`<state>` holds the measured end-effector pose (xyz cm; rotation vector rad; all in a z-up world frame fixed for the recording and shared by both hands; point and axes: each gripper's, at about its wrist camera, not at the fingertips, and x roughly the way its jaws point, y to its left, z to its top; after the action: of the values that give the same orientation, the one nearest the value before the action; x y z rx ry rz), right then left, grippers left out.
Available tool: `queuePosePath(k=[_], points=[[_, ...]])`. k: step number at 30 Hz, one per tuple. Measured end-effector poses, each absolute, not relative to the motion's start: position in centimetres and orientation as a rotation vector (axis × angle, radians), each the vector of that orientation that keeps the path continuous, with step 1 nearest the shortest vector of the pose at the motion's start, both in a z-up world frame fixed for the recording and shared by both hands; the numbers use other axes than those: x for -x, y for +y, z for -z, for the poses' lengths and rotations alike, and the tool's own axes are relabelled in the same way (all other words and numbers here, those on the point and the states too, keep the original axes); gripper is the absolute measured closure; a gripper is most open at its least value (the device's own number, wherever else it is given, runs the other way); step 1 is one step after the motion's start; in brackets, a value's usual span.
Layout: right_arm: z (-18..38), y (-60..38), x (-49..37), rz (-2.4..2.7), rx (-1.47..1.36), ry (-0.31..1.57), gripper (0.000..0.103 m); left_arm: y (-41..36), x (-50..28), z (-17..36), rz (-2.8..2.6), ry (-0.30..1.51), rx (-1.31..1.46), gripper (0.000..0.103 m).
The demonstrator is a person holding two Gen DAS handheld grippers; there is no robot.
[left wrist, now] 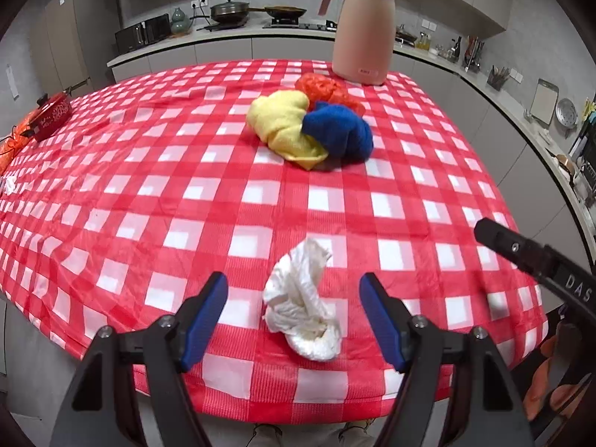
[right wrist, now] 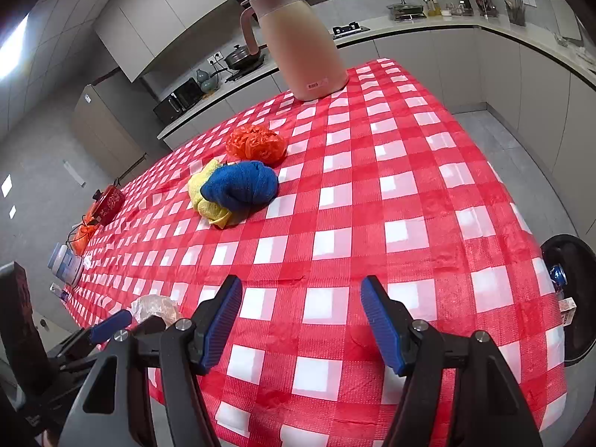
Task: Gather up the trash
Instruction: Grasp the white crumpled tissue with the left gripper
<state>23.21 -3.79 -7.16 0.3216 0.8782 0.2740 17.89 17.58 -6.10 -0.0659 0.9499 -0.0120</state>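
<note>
A crumpled white paper tissue [left wrist: 303,305] lies on the red checked tablecloth [left wrist: 149,186] near the front edge. My left gripper [left wrist: 294,290] is open, its blue pads on either side of the tissue, not touching it. The tissue shows faintly in the right wrist view [right wrist: 154,307], beside the left gripper's blue fingertip [right wrist: 111,322]. My right gripper [right wrist: 301,298] is open and empty over bare cloth near the front right; one of its black fingers [left wrist: 521,249] shows in the left wrist view. A crumpled orange plastic bag [left wrist: 324,87] lies farther back, also in the right wrist view [right wrist: 255,143].
A yellow cloth [left wrist: 283,126] and a blue cloth [left wrist: 341,132] lie bunched mid-table. A pink thermos jug [left wrist: 363,26] stands at the far edge. A red box [left wrist: 52,113] and a bottle [right wrist: 67,264] sit at the left edge. A black bin [right wrist: 571,294] stands right of the table.
</note>
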Motion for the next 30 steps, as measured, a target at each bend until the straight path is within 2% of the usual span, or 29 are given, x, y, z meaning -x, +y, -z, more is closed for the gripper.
queuePosePath(k=[7, 12, 17, 30], points=[[7.8, -3.3, -23.2, -0.274, -0.32, 0.896, 0.035, 18.0, -18.2, 7.8, 0.025, 0.964, 0.074, 0.031], [8.0, -3.1, -23.4, -0.269, -0.316, 0.899, 0.035, 18.7, -18.7, 8.9, 0.029, 0.987, 0.091, 0.052], [8.1, -2.7, -23.5, -0.272, -0.31, 0.905, 0.035, 19.1, -18.9, 9.4, 0.054, 0.993, 0.113, 0.063], [8.2, -2.1, -24.6, -0.243, -0.239, 0.918, 0.035, 18.8, -19.9, 8.5, 0.062, 0.971, 0.123, 0.066]])
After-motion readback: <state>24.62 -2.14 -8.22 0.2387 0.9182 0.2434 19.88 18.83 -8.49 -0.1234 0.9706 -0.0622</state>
